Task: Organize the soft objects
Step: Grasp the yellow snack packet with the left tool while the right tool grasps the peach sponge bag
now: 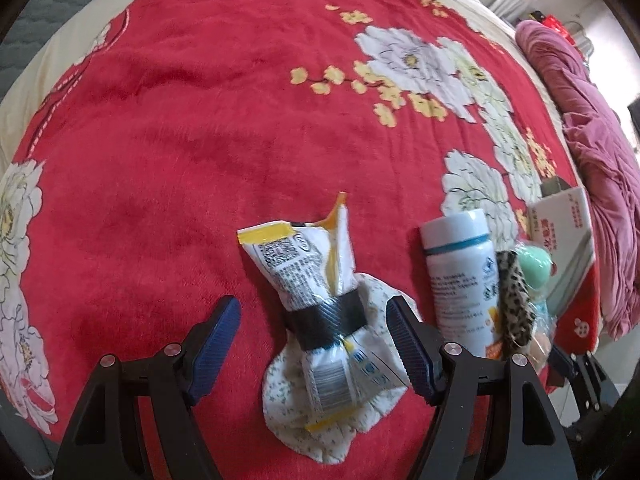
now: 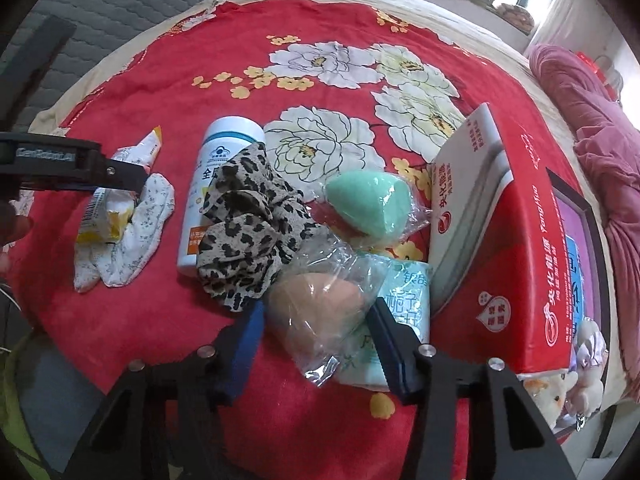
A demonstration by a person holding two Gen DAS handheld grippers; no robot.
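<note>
Red floral blanket (image 1: 200,140) covers bed. Left tool (image 1: 313,334) stands apart, astride taped snack packet (image 1: 316,280) lying on small floral cloth (image 1: 360,412), pads clear of both. Right tool (image 2: 316,344) half apart, either side of bagged peach sponge (image 2: 312,320); contact unclear. Leopard scrunchie (image 2: 248,224) leans on white bottle (image 2: 216,184). Green sponge (image 2: 368,204) near red-and-white box (image 2: 520,280). Tissue pack (image 2: 404,300) beside peach sponge.
</note>
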